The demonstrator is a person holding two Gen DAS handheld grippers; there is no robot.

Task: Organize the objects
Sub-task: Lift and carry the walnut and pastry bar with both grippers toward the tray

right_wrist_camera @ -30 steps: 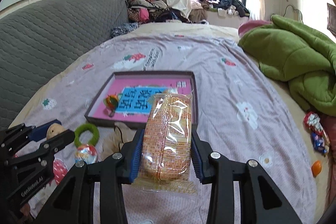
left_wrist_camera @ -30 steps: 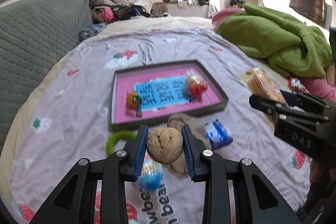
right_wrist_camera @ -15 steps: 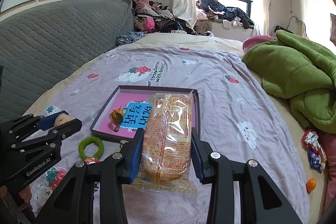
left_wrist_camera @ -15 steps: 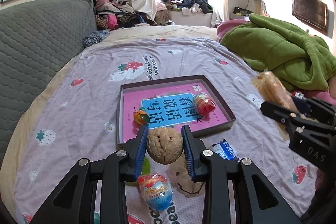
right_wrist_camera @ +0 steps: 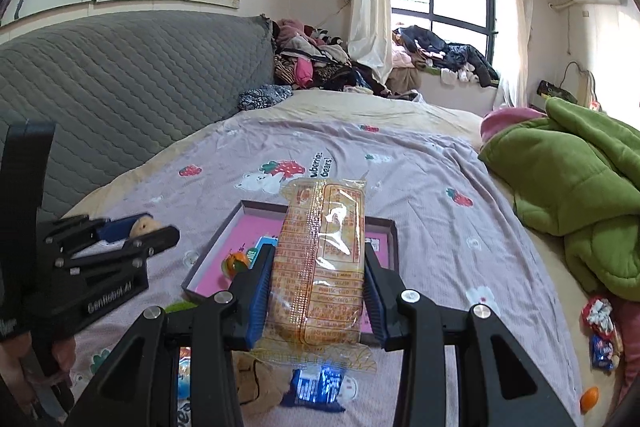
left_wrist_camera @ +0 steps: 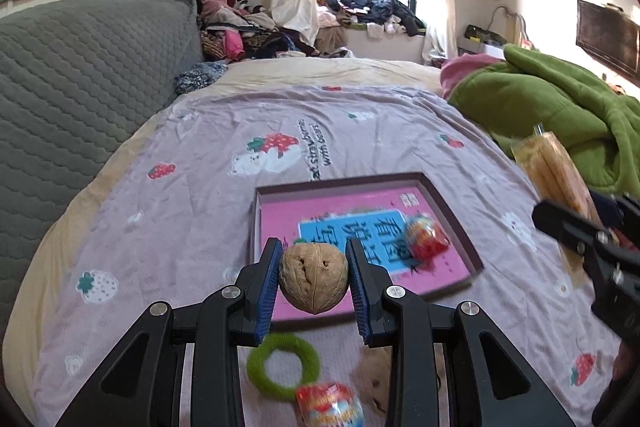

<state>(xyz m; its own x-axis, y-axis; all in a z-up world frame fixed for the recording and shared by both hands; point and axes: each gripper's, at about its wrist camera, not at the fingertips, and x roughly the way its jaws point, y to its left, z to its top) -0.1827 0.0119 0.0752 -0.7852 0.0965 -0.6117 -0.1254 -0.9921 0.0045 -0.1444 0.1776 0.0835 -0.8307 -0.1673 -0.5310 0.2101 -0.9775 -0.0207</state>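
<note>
In the left wrist view the left gripper [left_wrist_camera: 313,279] pinches a walnut [left_wrist_camera: 313,278] between its blue pads [left_wrist_camera: 267,291], held in the air over the near edge of a shallow box [left_wrist_camera: 452,217] that lies on the strawberry-print bedspread [left_wrist_camera: 208,195]. The walnut and the fingers hide the box's near left corner, so what lies there cannot be read from this view. Inside the box, on its pink printed sheet [left_wrist_camera: 348,211], a red-wrapped candy [left_wrist_camera: 425,240] sits toward 3 o'clock; it is blurred, and is perhaps a wrapped sweet ball. At 6 o'clock, below the jaws, a green ring [left_wrist_camera: 283,364] lies on the bedspread, touching a second red-and-blue wrapped candy [left_wrist_camera: 330,405] cut off by the frame's bottom edge, with a tan lump [left_wrist_camera: 376,375] half hidden behind the right finger. In the right wrist view the right gripper [right_wrist_camera: 317,291] clamps a clear-wrapped pack of crackers [right_wrist_camera: 322,263], raised above the same box [right_wrist_camera: 394,239] and covering its middle. At 9 o'clock inside the box a small orange-and-green item [right_wrist_camera: 236,262] shows, too small to name. A blue sachet [right_wrist_camera: 316,385] lies at 6 o'clock under the pack. At 3 o'clock a green quilt [right_wrist_camera: 572,187] is heaped at the bed's edge.
</note>
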